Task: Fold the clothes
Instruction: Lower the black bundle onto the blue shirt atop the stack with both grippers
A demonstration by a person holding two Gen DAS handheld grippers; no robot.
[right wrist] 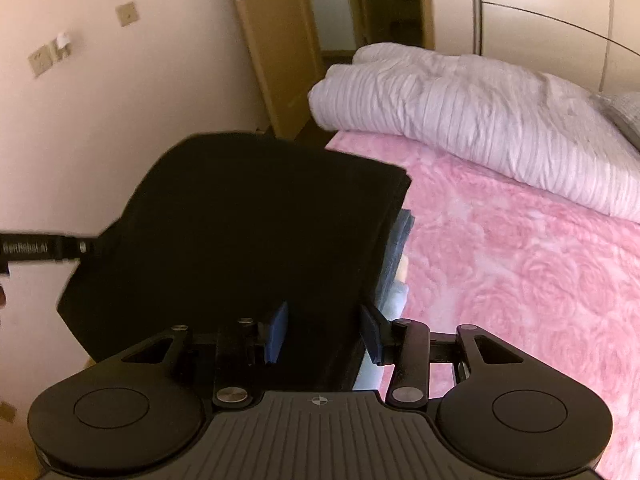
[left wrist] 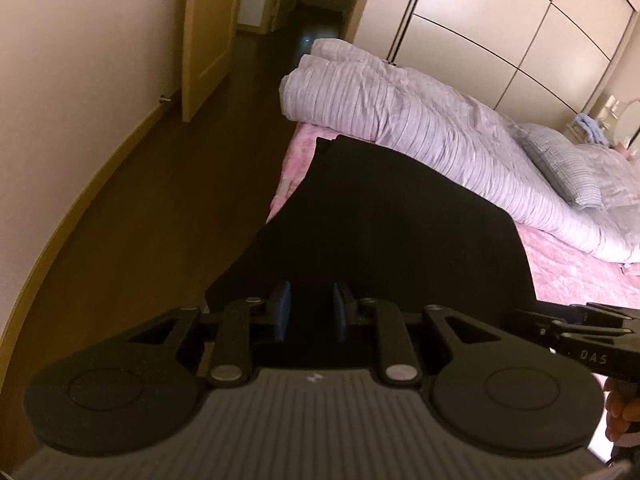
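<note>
A folded black garment (left wrist: 384, 216) fills the middle of both views (right wrist: 248, 232). It hangs in the air above the pink bed's corner, held between my two grippers. My left gripper (left wrist: 310, 312) has its blue pads closed on the garment's near edge. My right gripper (right wrist: 324, 332) holds the garment's near right edge between its blue pads, jaws somewhat wider. The right gripper's body shows at the right of the left wrist view (left wrist: 580, 332), and the left gripper's body at the left of the right wrist view (right wrist: 36, 248). Folded blue clothes (right wrist: 400, 248) lie under the garment's right edge.
A pink fleece blanket (right wrist: 520, 264) covers the bed. A rolled lilac striped duvet (left wrist: 420, 120) lies along the bed's far side, with a grey pillow (left wrist: 560, 164) beyond. Dark wood floor (left wrist: 160, 208), a wooden door (left wrist: 204, 40) and wardrobe panels (left wrist: 500, 20) surround the bed.
</note>
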